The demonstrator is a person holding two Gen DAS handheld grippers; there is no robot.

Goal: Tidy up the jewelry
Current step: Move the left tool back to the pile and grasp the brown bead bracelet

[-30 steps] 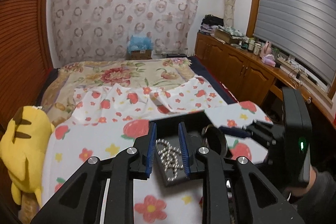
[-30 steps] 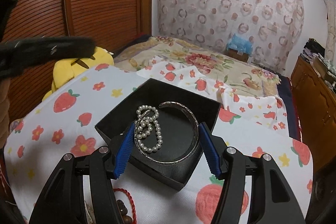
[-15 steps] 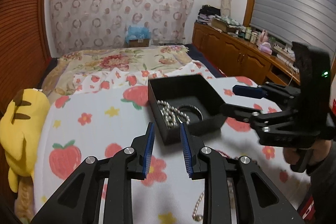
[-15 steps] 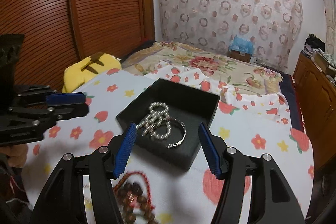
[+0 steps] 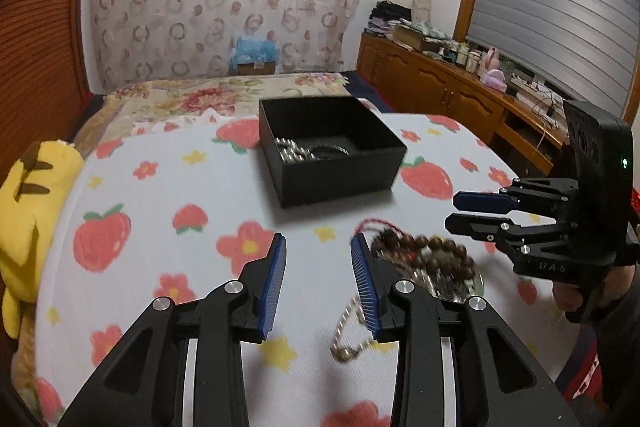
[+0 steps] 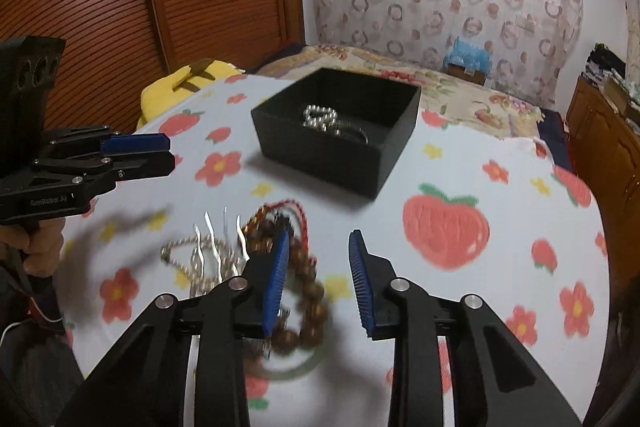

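Strawberry-print cloth (image 5: 168, 195) before floral bed (image 5: 192, 95).

both views low, sharing black box (image 5: 332, 151)

Your bench (image 5: 168, 195) is covered with a white cloth printed with strawberries, red flowers and yellow stars. On it sits a black open-topped box (image 5: 332, 155), toward the far side, holding a pearl strand (image 6: 318, 115) and a silver bangle (image 6: 352, 131). Nearer you, well apart from the box, lies a loose heap of jewelry: a brown wooden bead bracelet (image 6: 308, 267) with a red cord (image 6: 296, 211), a silver chain (image 5: 350, 327) trailing toward you, and a silver pronged hair comb (image 6: 218, 239) just beside the beads. A pale green ring shape (image 6: 296, 371) lies blurred under the beads.
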